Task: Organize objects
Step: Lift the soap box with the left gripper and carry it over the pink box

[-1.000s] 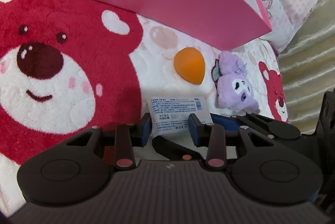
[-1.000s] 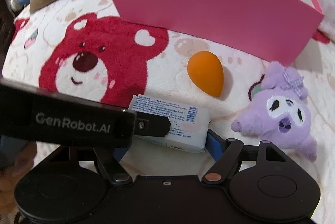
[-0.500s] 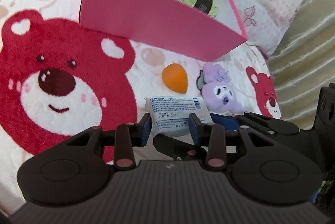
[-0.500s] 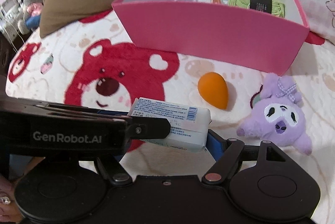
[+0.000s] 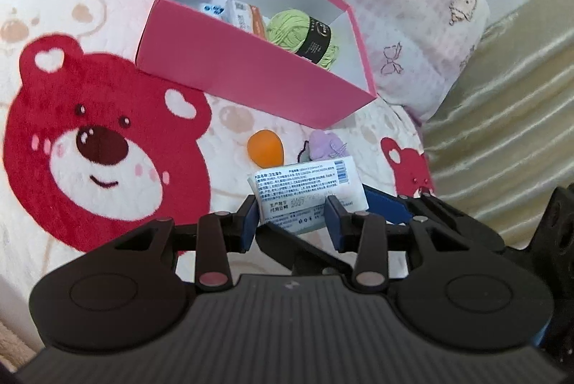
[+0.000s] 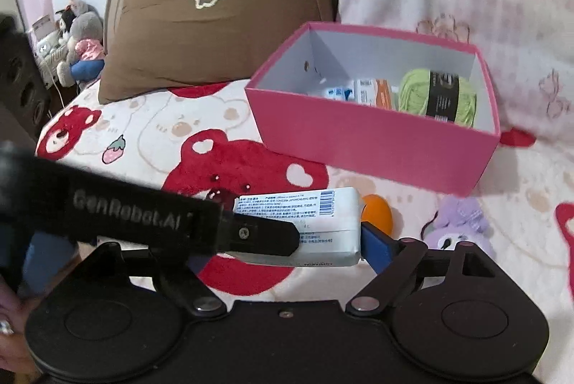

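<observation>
L wrist cam: mounted behind left tool (image 5: 290,215), aimed fwd and down over bed (image 5: 107,7), box (image 5: 251,75) seen from near. R wrist cam: same tilt, from further right. Shared by both: pink box, white packet (image 6: 315,222), orange sponge (image 5: 265,152), bear blanket.

White wipes pack (image 6: 315,226) between opening right tongs (image 6: 287,240), left tongs (image 6: 251,235) clamping it, pink box (image 6: 376,133) behind on bed.

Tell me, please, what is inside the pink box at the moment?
Inside the pink box lie a green yarn ball with a black band, an orange-and-white packet and a blue-and-white packet. The near wall covers their lower parts and the floor beside them.
</observation>
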